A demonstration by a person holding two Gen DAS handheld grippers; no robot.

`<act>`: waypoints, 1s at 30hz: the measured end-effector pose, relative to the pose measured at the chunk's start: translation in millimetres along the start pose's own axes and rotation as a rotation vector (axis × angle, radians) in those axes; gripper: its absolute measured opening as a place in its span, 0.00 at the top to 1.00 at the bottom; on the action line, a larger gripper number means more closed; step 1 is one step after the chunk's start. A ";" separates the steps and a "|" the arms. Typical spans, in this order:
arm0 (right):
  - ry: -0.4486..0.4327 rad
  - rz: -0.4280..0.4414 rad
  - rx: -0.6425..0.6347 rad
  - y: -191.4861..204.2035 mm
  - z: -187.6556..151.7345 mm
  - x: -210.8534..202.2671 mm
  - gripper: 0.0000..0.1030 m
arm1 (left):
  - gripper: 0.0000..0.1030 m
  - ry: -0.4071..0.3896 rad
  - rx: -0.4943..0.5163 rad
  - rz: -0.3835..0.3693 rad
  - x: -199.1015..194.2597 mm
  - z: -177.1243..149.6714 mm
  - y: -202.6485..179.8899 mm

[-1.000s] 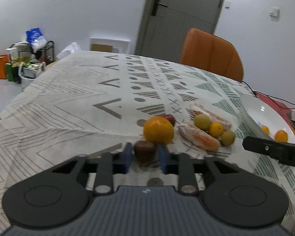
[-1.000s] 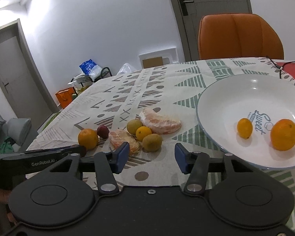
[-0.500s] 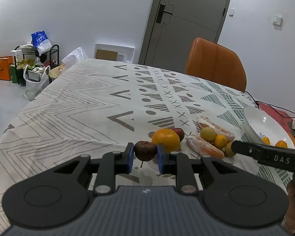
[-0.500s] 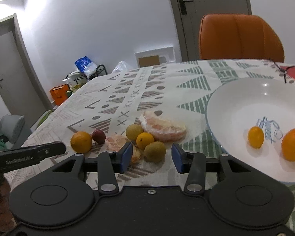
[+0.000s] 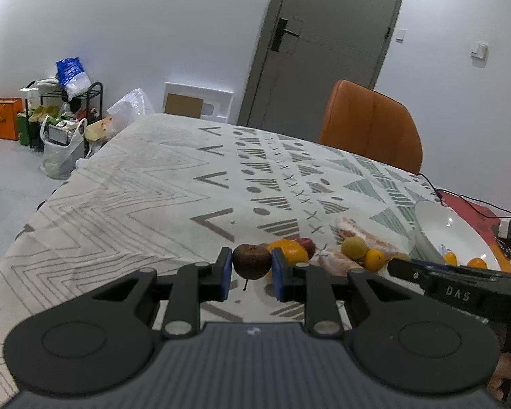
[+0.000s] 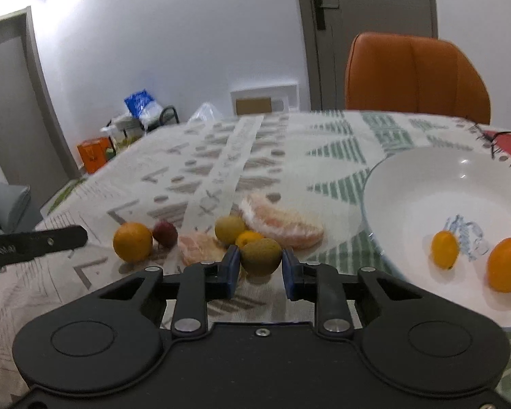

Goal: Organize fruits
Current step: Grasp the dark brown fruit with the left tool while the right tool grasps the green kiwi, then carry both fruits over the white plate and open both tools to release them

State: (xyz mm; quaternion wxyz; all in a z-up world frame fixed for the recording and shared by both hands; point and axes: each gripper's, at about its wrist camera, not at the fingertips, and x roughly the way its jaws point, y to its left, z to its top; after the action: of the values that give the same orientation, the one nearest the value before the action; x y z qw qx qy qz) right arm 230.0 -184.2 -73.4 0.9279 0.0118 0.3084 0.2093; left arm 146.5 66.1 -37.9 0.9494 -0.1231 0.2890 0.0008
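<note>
My left gripper [image 5: 250,267] is shut on a dark brown fruit [image 5: 252,261] and holds it a little above the patterned tablecloth [image 5: 153,184]. My right gripper [image 6: 260,266] has its jaws closing on a greenish-brown fruit [image 6: 260,255], and both blue pads touch its sides. Behind it lie a small orange [image 6: 248,238], a yellow-green fruit [image 6: 230,228], two peeled citrus segments [image 6: 282,225], a red fruit [image 6: 165,233] and a large orange [image 6: 133,241]. A white bowl [image 6: 368,187] to the right holds two orange fruits [image 6: 444,249].
An orange chair [image 6: 415,75] stands at the table's far side. A black cable [image 5: 466,201] and a red mat [image 6: 507,143] lie past the bowl. The table's left edge [image 5: 34,211] drops to the floor, where bags and a rack stand.
The left gripper has risen off the cloth with the brown fruit in it. The right gripper's jaws have closed from wide apart onto the greenish-brown fruit.
</note>
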 end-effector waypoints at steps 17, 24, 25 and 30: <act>-0.108 -0.024 0.082 -45.1 2.6 -57.5 0.76 | 0.78 -0.022 0.101 -0.094 -3.0 2.8 -69.2; -0.126 -0.048 0.121 -68.7 -2.5 -68.5 0.76 | 0.78 -0.024 0.147 -0.121 -1.7 1.8 -94.9; -0.129 -0.052 0.125 -71.7 -2.8 -69.9 0.76 | 0.78 -0.023 0.152 -0.123 -0.8 2.4 -98.0; -0.138 -0.068 0.145 -85.3 -6.1 -76.4 0.76 | 0.78 -0.019 0.171 -0.136 3.7 2.5 -112.8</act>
State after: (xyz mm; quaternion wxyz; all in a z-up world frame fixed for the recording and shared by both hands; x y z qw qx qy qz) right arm 203.8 -292.8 -47.8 0.9503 0.0826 0.2581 0.1535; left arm 159.1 -43.0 -11.7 0.9570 -0.0610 0.2700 -0.0869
